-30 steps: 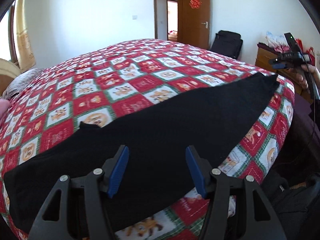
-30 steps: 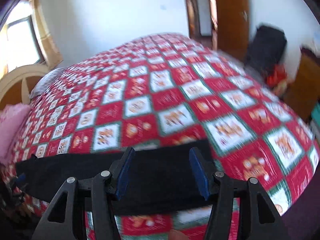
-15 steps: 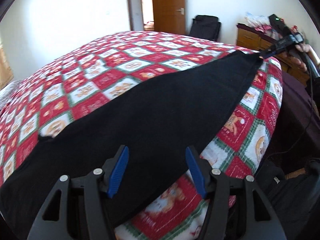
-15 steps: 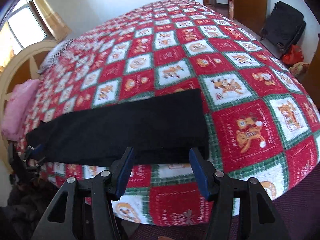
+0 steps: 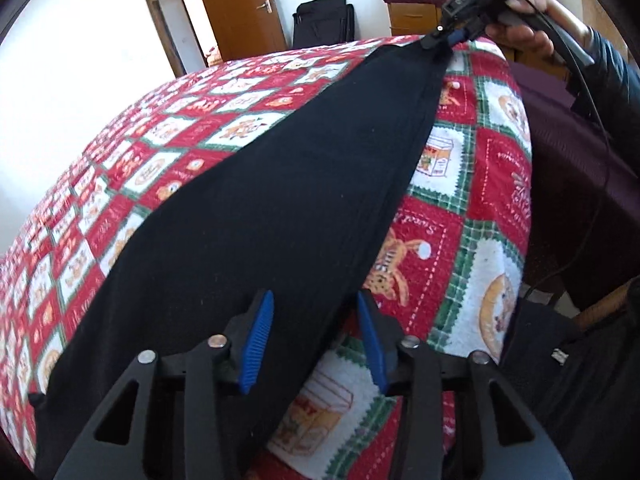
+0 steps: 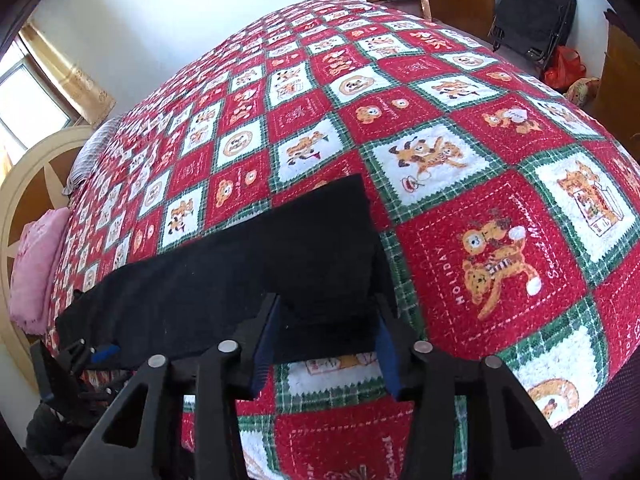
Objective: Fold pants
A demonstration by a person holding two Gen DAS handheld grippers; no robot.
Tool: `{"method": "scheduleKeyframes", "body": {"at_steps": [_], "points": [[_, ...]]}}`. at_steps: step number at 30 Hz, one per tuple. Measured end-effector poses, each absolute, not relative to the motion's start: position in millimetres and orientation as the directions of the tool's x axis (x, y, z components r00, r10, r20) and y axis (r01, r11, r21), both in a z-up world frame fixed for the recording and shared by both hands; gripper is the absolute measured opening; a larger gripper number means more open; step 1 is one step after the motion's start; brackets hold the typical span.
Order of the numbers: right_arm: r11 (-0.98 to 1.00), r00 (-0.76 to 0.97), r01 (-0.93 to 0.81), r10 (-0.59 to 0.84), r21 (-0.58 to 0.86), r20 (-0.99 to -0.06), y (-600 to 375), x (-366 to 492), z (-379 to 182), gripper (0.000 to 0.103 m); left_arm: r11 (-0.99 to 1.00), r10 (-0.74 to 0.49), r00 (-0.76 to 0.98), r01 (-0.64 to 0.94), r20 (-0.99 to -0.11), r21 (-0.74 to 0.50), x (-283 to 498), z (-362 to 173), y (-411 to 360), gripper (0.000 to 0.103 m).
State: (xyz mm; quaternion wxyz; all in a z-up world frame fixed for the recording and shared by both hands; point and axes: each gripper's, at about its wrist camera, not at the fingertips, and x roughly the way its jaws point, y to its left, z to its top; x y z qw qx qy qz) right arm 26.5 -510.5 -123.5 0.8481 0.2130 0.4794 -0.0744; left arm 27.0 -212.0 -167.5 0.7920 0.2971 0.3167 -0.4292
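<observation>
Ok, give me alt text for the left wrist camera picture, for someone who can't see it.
Black pants lie stretched flat along the near edge of a bed with a red, white and green Christmas blanket. The open left gripper straddles their near end, while the right gripper is at the far end.

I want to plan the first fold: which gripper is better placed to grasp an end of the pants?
Probably the right gripper: its open fingers straddle the end corner of the pants. The left gripper straddles the long edge, away from its corner.
</observation>
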Motion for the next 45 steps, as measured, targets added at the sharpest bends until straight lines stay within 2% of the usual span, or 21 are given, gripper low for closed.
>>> {"method": "scheduleKeyframes", "body": {"at_steps": [1,2,5,7,10,16,21,24,26,29,34,39,40,41,43,44,45], "points": [[0.898,0.53,0.337,0.067,0.282,-0.846,-510,27,-125,0.03,0.46,-0.49,0.434,0.865,-0.756,0.198,28,-167,-212,0.045],[0.9,0.531,0.344,0.049,0.269,-0.846,-510,28,-126,0.025,0.467,-0.49,0.436,0.862,-0.755,0.195,28,-166,-211,0.039],[0.899,0.552,0.348,0.034,0.267,-0.833,-511,29,-126,0.02,0.487,-0.5,0.433,0.857,-0.75,0.17,29,-162,-207,0.026],[0.901,0.568,0.344,0.026,0.266,-0.823,-510,29,-125,0.017,0.495,-0.527,0.409,0.86,-0.745,0.122,31,-160,-204,0.021],[0.903,0.598,0.332,0.021,0.271,-0.802,-508,28,-118,0.01,0.495,-0.539,0.399,0.862,-0.742,0.105,32,-161,-203,0.017],[0.93,0.698,0.247,0.023,0.271,-0.715,-492,20,-91,0.008,0.5,-0.574,0.365,0.865,-0.733,0.039,36,-164,-199,0.016],[0.943,0.598,0.26,0.011,0.208,-0.801,-494,13,-101,0.008,0.487,-0.606,0.326,0.873,-0.726,-0.014,39,-167,-193,0.016],[0.952,0.513,0.256,0.016,0.17,-0.858,-495,2,-117,0.016,0.488,-0.634,0.304,0.871,-0.711,-0.063,42,-168,-188,0.016],[0.95,0.522,0.288,-0.046,0.125,-0.851,-497,-5,-112,0.036,0.487,-0.656,0.283,0.867,-0.7,-0.105,46,-170,-185,0.016],[0.929,0.574,0.333,-0.066,0.16,-0.816,-509,-9,-94,0.05,0.483,-0.672,0.272,0.866,-0.689,-0.13,48,-172,-183,0.016],[0.891,0.64,0.373,-0.045,0.259,-0.767,-534,9,-83,0.05,0.486,-0.671,0.281,0.866,-0.686,-0.121,46,-173,-184,0.016],[0.891,0.567,0.378,-0.008,0.252,-0.824,-540,56,-118,0.049,0.489,-0.674,0.283,0.864,-0.683,-0.125,47,-174,-183,0.016],[0.892,0.564,0.37,0.008,0.261,-0.826,-541,58,-122,0.042,0.489,-0.674,0.283,0.864,-0.682,-0.125,47,-174,-183,0.016],[0.892,0.569,0.355,0.032,0.281,-0.821,-540,62,-126,0.027,0.489,-0.675,0.283,0.863,-0.682,-0.126,47,-174,-183,0.016],[0.894,0.588,0.337,0.045,0.295,-0.808,-539,64,-129,0.017,0.491,-0.675,0.284,0.862,-0.681,-0.127,47,-175,-182,0.016],[0.899,0.597,0.331,0.036,0.287,-0.802,-536,63,-128,0.006,0.492,-0.675,0.285,0.861,-0.681,-0.127,47,-175,-182,0.016],[0.905,0.608,0.32,0.03,0.279,-0.793,-532,62,-126,0.003,0.492,-0.674,0.286,0.862,-0.681,-0.125,47,-175,-182,0.016]]}}
